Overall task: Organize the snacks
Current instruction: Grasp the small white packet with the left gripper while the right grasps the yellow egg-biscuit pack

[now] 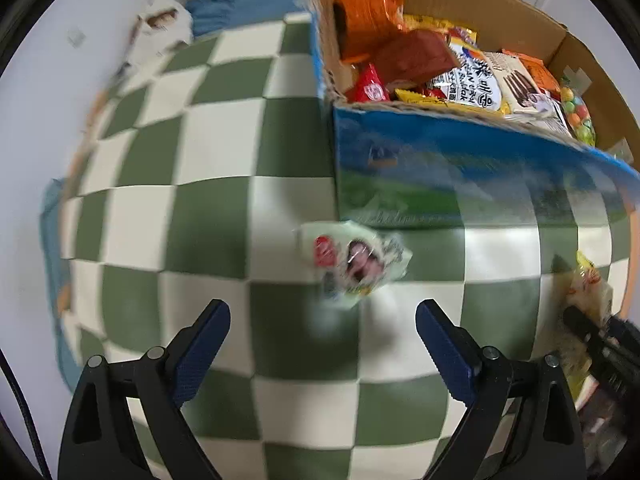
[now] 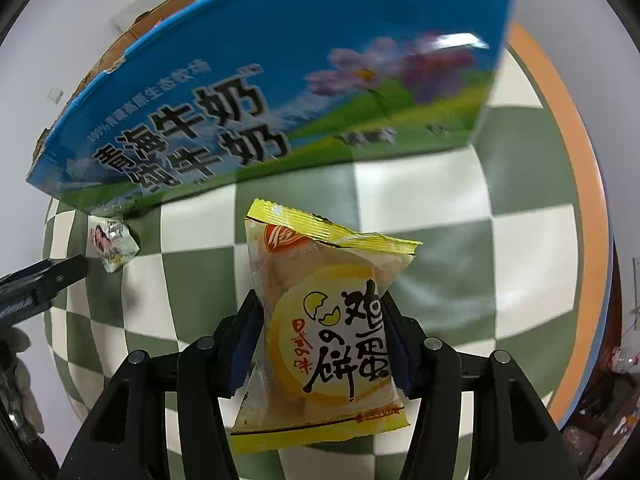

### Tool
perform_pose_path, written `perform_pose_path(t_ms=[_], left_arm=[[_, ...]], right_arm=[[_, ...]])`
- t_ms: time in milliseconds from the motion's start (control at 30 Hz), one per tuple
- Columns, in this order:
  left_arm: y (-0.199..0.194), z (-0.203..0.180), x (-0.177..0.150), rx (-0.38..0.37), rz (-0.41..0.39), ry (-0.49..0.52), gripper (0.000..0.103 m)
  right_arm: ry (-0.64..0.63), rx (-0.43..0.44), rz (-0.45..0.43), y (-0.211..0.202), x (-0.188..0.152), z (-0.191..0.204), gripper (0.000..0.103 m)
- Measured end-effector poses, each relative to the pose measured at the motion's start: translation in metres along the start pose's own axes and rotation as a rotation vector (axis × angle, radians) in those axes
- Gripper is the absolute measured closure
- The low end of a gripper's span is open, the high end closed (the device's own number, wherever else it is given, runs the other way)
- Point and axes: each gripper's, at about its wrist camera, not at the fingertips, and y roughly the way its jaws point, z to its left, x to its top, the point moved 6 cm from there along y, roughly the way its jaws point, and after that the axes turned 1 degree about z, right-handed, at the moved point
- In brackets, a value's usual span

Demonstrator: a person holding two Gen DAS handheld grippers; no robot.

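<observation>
Crinkly yellow snack packet point(image 2: 320, 328) between right fingers point(image 2: 244, 344).

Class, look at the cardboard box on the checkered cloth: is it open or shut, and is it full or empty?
Open and well filled. The box has no lid over its top, and the left wrist view looks straight in at piled snack packets.

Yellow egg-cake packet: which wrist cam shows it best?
Right wrist view. The yellow egg-cake packet fills the centre, label legible, clamped between the right gripper fingers. The left wrist view catches only a blurred sliver of it at the right edge, partly behind the other gripper.
</observation>
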Motion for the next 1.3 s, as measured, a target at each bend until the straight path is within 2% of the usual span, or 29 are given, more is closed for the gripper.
perform_pose_path(t_ms=[133, 167, 267, 400, 467, 667, 767, 933, 1000, 1167, 1300], left_arm=[[0.02, -0.004, 0.014, -0.064, 0.016, -0.033, 0.008], [0.024, -0.005, 0.017, -0.073, 0.013, -0.035, 0.011], [0.036, -0.007, 0.02, -0.102, 0.027, -0.055, 0.043], [0.034, -0.006, 0.013, -0.093, 0.005, -0.051, 0.057], [0.033, -0.008, -0.001, -0.093, 0.013, -0.052, 0.057], [0.03, -0.02, -0.076, -0.144, 0.092, -0.042, 0.057], [0.035, -0.031, -0.105, -0.139, 0.104, -0.013, 0.056], [0.051, -0.035, -0.112, -0.156, 0.115, 0.009, 0.047], [0.051, -0.037, -0.114, -0.169, 0.122, 0.019, 0.041], [0.047, -0.041, -0.116, -0.161, 0.149, 0.028, 0.041], [0.048, -0.038, -0.107, -0.232, 0.189, -0.039, 0.041]], right_arm=[[-0.009, -0.015, 0.0, 0.002, 0.007, 0.007, 0.044], [-0.01, -0.019, 0.002, 0.003, 0.007, 0.007, 0.044], [-0.006, -0.015, 0.006, 0.005, 0.006, 0.009, 0.044], [-0.02, -0.011, 0.02, 0.007, -0.007, 0.005, 0.046], [-0.029, -0.003, 0.031, 0.006, -0.014, 0.004, 0.047], [-0.092, 0.02, 0.088, 0.007, -0.052, 0.016, 0.047], [-0.118, 0.015, 0.101, 0.011, -0.065, 0.018, 0.047], [-0.131, 0.002, 0.113, 0.017, -0.069, 0.019, 0.047], [-0.142, -0.005, 0.116, 0.018, -0.072, 0.019, 0.046], [-0.15, -0.002, 0.129, 0.028, -0.066, 0.029, 0.043], [-0.15, 0.014, 0.144, 0.035, -0.062, 0.034, 0.038]])
